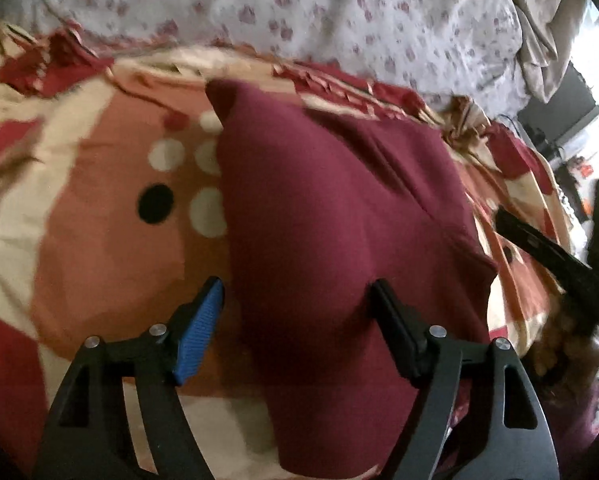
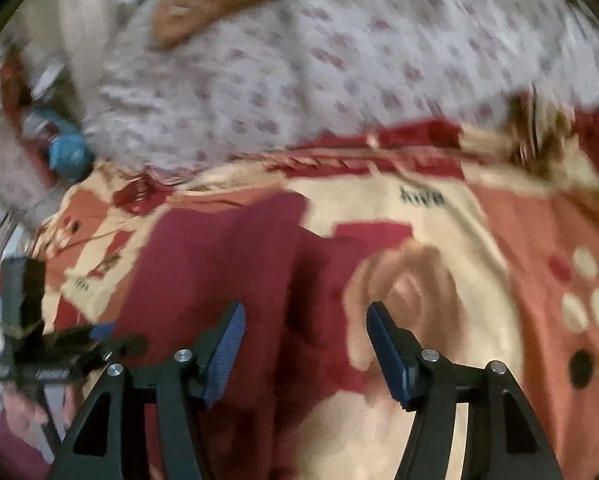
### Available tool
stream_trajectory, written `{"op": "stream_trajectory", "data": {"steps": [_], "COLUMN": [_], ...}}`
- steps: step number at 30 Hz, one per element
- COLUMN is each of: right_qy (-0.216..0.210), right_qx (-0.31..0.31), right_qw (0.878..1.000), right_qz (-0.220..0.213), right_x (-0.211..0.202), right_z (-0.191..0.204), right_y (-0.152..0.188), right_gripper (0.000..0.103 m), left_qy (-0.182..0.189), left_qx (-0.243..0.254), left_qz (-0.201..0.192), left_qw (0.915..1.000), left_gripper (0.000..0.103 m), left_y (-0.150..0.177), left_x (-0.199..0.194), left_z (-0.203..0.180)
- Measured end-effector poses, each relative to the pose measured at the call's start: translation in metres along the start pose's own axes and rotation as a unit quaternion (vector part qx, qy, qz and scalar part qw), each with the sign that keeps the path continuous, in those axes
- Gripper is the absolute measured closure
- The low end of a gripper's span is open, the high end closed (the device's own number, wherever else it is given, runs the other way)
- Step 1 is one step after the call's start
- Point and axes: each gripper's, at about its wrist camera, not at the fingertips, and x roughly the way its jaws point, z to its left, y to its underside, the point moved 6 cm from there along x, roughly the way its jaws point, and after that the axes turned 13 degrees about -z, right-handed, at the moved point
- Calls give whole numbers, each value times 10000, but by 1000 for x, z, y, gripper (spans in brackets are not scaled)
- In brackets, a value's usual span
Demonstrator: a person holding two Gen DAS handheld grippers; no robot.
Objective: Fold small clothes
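Note:
A maroon garment (image 1: 339, 200) lies in a long folded shape on a patterned bedspread (image 1: 99, 220). My left gripper (image 1: 295, 284) hovers over its near part, jaws wide apart. The blue-padded finger (image 1: 203, 320) is at the cloth's left edge and the other finger is over the cloth, neither pressing on it. In the right wrist view the same maroon garment (image 2: 227, 248) lies left of centre. My right gripper (image 2: 305, 308) is open above its right edge, with nothing clamped. Each gripper shows at the edge of the other's view, blurred.
The bedspread (image 2: 439, 216) is red, cream and orange with dots. Beyond it lies a white floral sheet (image 1: 339, 12). A blue object (image 2: 69, 154) sits at the bed's far left edge. Room clutter shows past the bed at the right (image 1: 559, 120).

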Motion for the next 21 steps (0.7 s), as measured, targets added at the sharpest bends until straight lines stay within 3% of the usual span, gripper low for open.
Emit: {"op": "stream_trajectory", "data": {"steps": [3,7,8,9,12,15,19,21], "right_qy": [-279,-863,-892,-867,-437,-433,-452,-479], "right_qx": [-894,-1442,-1525,-1620,-1647,-1296,-1297,-1157], "right_qw": [9949,9854,9841,9830,9847,9898,9899,9917], "right_qz": [-363,-279,-174,-5,368,392,363,303], "right_x": [-24,-26,-19,-10,16,22,7,-4], "right_z": [47,91,97,99,82,66,73,74], "right_y": [-3,14,19,29,50,60,57,51], "right_gripper": [36,36,39,49,62,62,61,56], "left_qy": [-391,-780,-840,-888,-1024,-1136,-1298,-1363], "left_qx": [190,530,563,604,675,744,797,824], "left_qz": [-283,-489,-545,-617,-850,-1009,-1063,-1143], "left_qw": [9987,9943,9934,9923,9888,9856,9826,9806], "left_gripper": [27,27,27,27,27,27,27,27], "left_y": [-5,-5,-6,-5,-6,-5,-4,-4], "left_x": [-9,-17,-16,-19,-29,-34,-39,-43], "left_z": [-5,-7,-6,-5,-4,-5,-5,-8]}}
